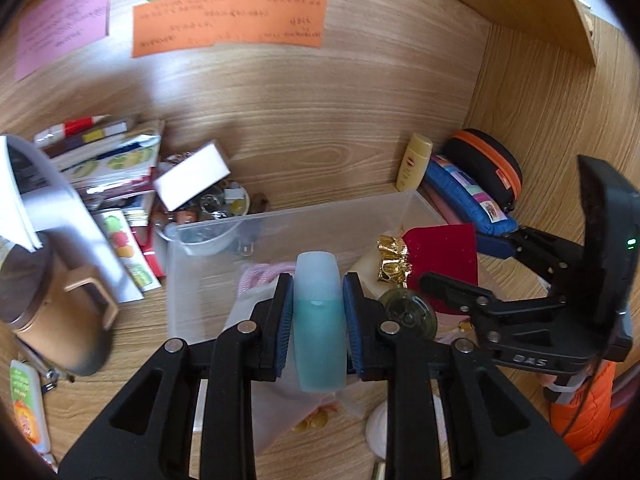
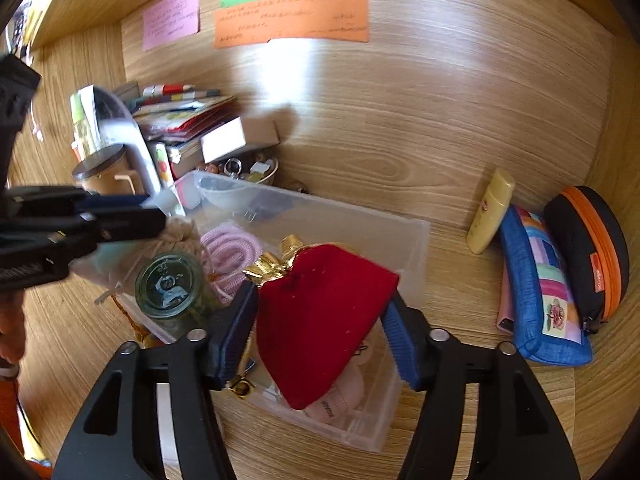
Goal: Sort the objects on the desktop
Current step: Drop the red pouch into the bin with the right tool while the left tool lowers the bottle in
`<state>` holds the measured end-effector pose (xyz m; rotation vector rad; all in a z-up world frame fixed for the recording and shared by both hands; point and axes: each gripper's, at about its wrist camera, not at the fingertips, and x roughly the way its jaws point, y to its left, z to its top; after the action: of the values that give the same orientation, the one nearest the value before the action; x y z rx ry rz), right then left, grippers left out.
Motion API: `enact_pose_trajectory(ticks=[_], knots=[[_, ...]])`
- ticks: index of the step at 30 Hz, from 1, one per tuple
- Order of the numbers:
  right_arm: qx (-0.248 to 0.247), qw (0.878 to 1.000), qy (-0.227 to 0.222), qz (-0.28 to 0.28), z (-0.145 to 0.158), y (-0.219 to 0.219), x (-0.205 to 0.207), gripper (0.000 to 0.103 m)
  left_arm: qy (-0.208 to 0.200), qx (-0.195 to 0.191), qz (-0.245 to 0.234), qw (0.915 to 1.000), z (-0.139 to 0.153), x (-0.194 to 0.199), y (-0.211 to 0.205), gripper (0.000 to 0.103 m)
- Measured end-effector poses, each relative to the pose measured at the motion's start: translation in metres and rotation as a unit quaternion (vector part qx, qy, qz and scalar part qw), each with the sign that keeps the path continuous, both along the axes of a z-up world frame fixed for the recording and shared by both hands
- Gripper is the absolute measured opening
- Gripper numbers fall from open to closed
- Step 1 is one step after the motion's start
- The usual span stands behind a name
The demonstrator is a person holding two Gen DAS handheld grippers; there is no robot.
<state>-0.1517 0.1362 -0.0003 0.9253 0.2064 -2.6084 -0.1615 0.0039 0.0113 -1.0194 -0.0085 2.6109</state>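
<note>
Wood-grain desk point(image 2: 460, 152) — coloured notes point(image 2: 292, 20) on wall

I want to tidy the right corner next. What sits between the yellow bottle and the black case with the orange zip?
A blue patchwork pouch lies between the yellow bottle and the black case, with a pink item tucked beneath it. The right wrist view shows it best.

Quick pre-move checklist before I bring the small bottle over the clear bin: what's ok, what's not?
1. Left gripper pads clamped on the small blue-liquid bottle: ok.
2. Bottle upright between the pads: ok.
3. Right gripper let go of the red velvet pouch: cannot tell; jaws stand apart, pouch between them.
4. Pouch over the clear plastic bin: ok.
5. Free room in the bin: not ok; glass jar and pink cord crowd it.
</note>
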Motion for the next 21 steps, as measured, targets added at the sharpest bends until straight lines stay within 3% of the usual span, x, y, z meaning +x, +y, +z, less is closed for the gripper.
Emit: enact_pose_trajectory(ticks=[7,21], knots=[[-0.015,1.0,0.014,-0.013,0.009,0.01,0.002,0.073,-0.021,0.005,-0.013,0.9997,-0.01,-0.02,0.008,0.024],[-0.02,1.0,0.01,-0.015,0.009,0.012,0.002,0.073,-0.014,-0.007,-0.001,0.9999,-0.007,-0.019,0.008,0.026]])
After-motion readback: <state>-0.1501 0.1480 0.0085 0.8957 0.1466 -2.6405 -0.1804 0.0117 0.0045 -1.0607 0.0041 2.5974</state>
